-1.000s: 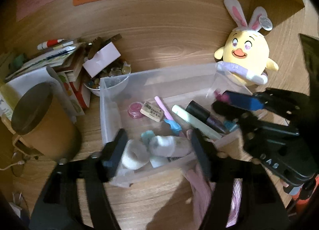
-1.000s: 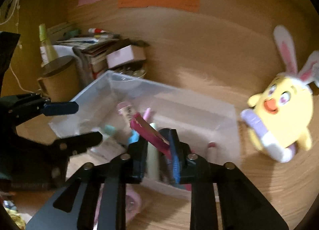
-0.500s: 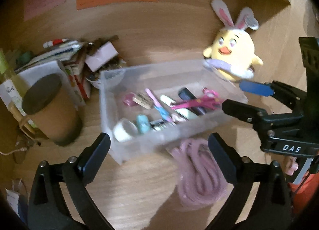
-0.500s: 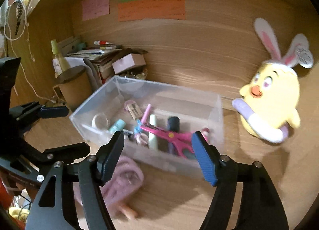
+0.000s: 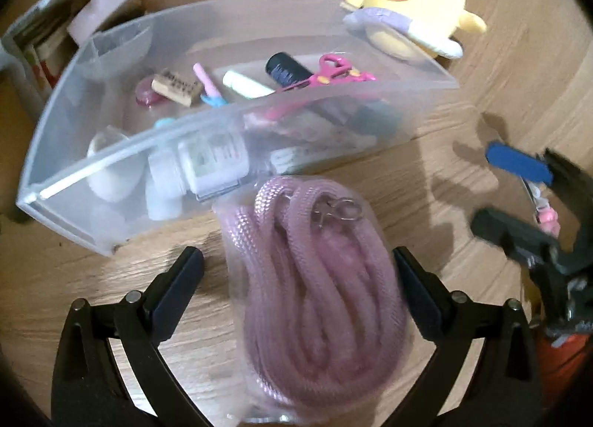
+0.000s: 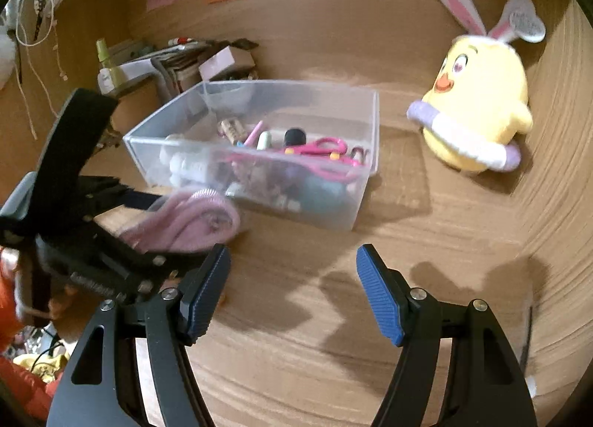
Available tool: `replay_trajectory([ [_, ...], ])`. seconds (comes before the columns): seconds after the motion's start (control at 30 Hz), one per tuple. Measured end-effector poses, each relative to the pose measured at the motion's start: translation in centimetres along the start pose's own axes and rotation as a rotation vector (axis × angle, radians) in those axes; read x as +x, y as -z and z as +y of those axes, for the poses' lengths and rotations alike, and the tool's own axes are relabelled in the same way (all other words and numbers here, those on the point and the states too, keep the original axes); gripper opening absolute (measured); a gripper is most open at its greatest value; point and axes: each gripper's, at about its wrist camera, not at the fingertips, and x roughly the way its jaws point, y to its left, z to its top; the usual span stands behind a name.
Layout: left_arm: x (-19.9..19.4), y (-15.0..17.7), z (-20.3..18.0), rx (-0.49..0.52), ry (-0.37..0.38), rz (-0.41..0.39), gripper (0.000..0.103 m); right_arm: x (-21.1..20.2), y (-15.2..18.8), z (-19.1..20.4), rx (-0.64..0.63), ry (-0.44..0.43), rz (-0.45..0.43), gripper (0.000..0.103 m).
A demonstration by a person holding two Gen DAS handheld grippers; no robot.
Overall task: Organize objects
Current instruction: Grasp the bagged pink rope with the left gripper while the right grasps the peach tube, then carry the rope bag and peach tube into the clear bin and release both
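1. The pink braided cord (image 5: 315,279) lies coiled inside a clear plastic bag on the wooden table (image 5: 481,56), just in front of the near wall of the clear storage box (image 5: 229,119), which it touches or nearly touches.
2. The left tool (image 5: 296,279) stands wide open, its two fingers on either side of the bagged coil; the pads (image 5: 181,279) do not appear to press on it, so nothing is gripped.
3. The right tool (image 6: 292,290) is part open and empty, over bare table to the right of the cord, with only wood between its blue pads.
4. The box already holds pink scissors (image 5: 330,73), an eraser, markers, a roll of tape and other small stationery; a yellow plush chick (image 6: 478,108) sits well apart to the right.
5. Handling, as a judgement: the cord looks light, soft and limp, and the bag film is probably slippery, so a shallow pinch may slide off or lift only plastic.
6. The best hold seems to be across the thick middle of the coil, squeezing bag and loops together.
7. A small metal clasp (image 5: 335,210) sits at the end nearest the box; it could snag on the box rim when the bundle goes in.
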Motion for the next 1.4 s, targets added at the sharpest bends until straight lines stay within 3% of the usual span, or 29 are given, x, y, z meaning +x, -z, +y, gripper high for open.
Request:
replay_trajectory([
  [0.1, -0.1, 0.3, -0.3, 0.01, 0.001, -0.036, 0.088, 0.8, 0.5, 0.2, -0.001, -0.043, 0.036, 0.067],
  [0.17, -0.5, 0.4, -0.6, 0.032, 0.022, -0.041, 0.062, 1.3, 0.8, 0.7, -0.012, -0.071, 0.054, 0.067],
  [0.33, -1.7, 1.3, 0.1, 0.031, 0.032, -0.065, 0.053, 2.5, 1.1, 3.2, -0.081, -0.123, 0.088, 0.067],
  [0.5, -3.5, 2.4, 1.7, -0.001, 0.013, -0.101, 0.051, 4.0, 0.6, 6.3, -0.18, -0.151, 0.115, 0.064],
  [0.77, -6.8, 4.3, 4.6, -0.054, -0.042, -0.175, 0.051, 6.1, 0.5, 10.2, -0.313, -0.183, 0.177, 0.029],
  [0.83, -7.3, 4.5, 4.8, -0.056, -0.062, -0.192, 0.051, 5.9, 0.7, 10.2, -0.311, -0.188, 0.174, 0.014],
  [1.03, -8.5, 4.9, 4.9, -0.048, -0.074, -0.24, 0.051, 4.3, 0.1, 8.6, -0.224, -0.137, 0.101, 0.014],
  [1.4, -11.0, 2.6, 4.5, -0.055, -0.048, -0.352, 0.051, -0.8, -5.0, 4.7, -0.048, -0.076, -0.107, 0.014],
])
